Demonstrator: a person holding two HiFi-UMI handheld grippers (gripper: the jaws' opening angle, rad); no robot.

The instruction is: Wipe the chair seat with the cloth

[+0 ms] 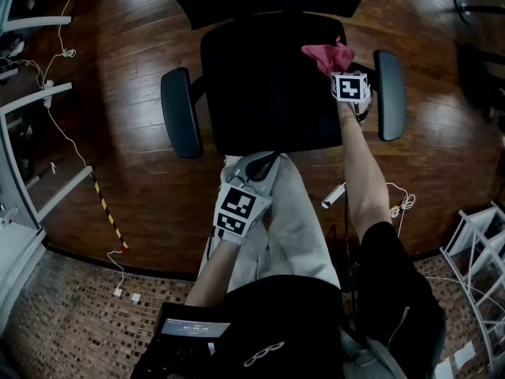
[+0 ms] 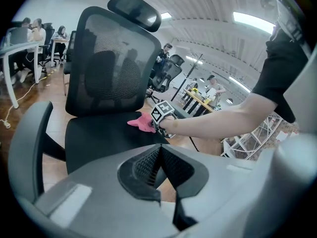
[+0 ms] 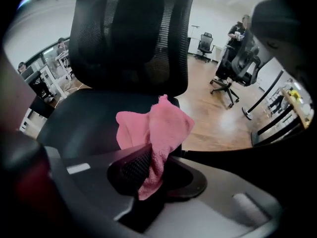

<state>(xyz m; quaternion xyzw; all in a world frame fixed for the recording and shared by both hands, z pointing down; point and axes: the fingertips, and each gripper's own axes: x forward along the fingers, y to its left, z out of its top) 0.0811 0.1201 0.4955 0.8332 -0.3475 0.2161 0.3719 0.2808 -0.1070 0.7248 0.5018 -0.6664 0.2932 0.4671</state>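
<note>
A black office chair stands in front of me, its seat (image 1: 268, 85) (image 2: 104, 138) (image 3: 84, 123) below a mesh backrest (image 3: 129, 38). A pink cloth (image 1: 327, 55) (image 2: 141, 122) (image 3: 158, 128) lies bunched on the seat's far right corner. My right gripper (image 1: 338, 65) (image 2: 159, 117) (image 3: 151, 167) is shut on the cloth's near edge, and the loose part spills forward onto the seat. My left gripper (image 1: 254, 170) (image 2: 161, 148) hangs back over the person's lap, short of the seat's front edge, shut with nothing in it.
Armrests (image 1: 180, 110) (image 1: 390, 93) flank the seat on both sides. A cable and striped tape (image 1: 106, 212) run across the wooden floor at left, and a white wire rack (image 1: 477, 243) stands at right. More chairs (image 3: 225, 78) and people at desks (image 2: 34, 31) are farther off.
</note>
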